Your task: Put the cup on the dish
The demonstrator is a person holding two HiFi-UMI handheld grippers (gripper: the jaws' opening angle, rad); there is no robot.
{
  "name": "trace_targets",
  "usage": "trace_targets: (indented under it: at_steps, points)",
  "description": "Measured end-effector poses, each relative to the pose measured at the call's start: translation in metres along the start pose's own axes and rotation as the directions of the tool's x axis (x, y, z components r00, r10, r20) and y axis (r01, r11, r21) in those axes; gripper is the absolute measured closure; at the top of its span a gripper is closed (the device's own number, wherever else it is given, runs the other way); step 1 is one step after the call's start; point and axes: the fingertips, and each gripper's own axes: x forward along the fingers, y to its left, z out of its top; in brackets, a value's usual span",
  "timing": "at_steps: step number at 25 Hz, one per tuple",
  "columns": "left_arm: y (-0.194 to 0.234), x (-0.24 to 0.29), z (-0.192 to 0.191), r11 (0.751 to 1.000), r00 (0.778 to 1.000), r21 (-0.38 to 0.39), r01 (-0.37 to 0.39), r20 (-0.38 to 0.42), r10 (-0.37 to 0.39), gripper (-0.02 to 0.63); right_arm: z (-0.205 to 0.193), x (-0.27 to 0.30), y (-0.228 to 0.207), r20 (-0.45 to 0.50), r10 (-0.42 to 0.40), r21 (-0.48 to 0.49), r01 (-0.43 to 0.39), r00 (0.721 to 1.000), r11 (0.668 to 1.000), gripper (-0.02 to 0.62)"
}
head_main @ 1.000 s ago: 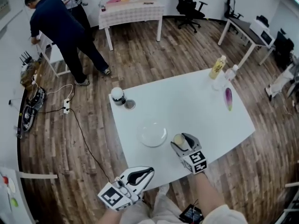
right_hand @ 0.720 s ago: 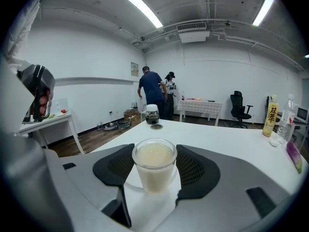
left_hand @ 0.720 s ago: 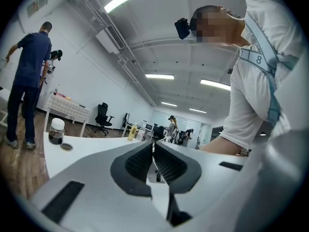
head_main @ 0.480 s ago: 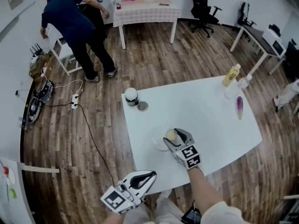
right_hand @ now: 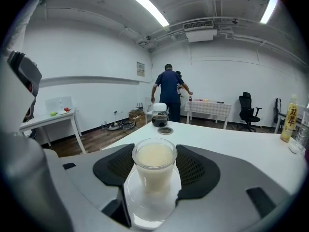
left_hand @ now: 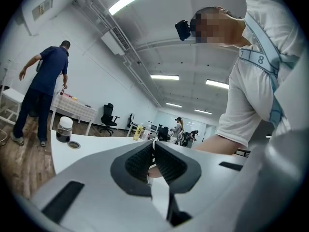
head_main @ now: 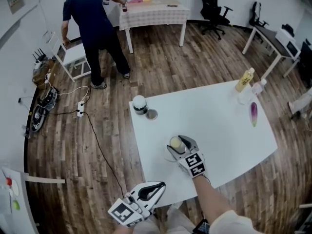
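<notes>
A cup (right_hand: 154, 164) of pale, milky liquid stands upright between the fingers (right_hand: 200, 170) of the right gripper (head_main: 181, 147), which close on its sides, directly above a clear dish (right_hand: 145, 208) near the left edge of the white tabletop (head_main: 222, 126). In the right gripper view the cup's base sits centred over the dish; whether it rests on the glass or hangs just above it cannot be told. The placing looks all but complete: what remains is likely a short, straight settle downward and a widening of the fingers, with the cup's long axis kept vertical so the liquid does not slop. The left gripper (head_main: 157, 186), fingers pressed together on nothing, hangs off the tabletop's near edge, well apart from the dish. A lidded jar (head_main: 140, 105) and a small round lid (head_main: 152, 114) occupy the far left corner, and a yellow bottle (head_main: 244, 79) and a purple object (head_main: 253, 114) the far right, leaving open room round the dish. A person in dark blue (head_main: 92, 13) stands across the room.
</notes>
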Motion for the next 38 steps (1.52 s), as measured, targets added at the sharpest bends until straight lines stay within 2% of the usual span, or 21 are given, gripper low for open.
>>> trace_targets:
  at_steps: [29, 38]
  points:
    - [0.008, 0.000, -0.003, 1.000, 1.000, 0.004, 0.001, -0.013, -0.001, 0.603, 0.003, -0.006, 0.003, 0.017, -0.001, 0.003, 0.001, 1.000, 1.000, 0.302]
    - [0.005, 0.009, -0.001, 0.999, 1.000, 0.034, 0.015, -0.013, -0.014, 0.603, -0.005, -0.026, 0.007, -0.001, -0.005, 0.020, 0.005, 1.000, 1.000, 0.295]
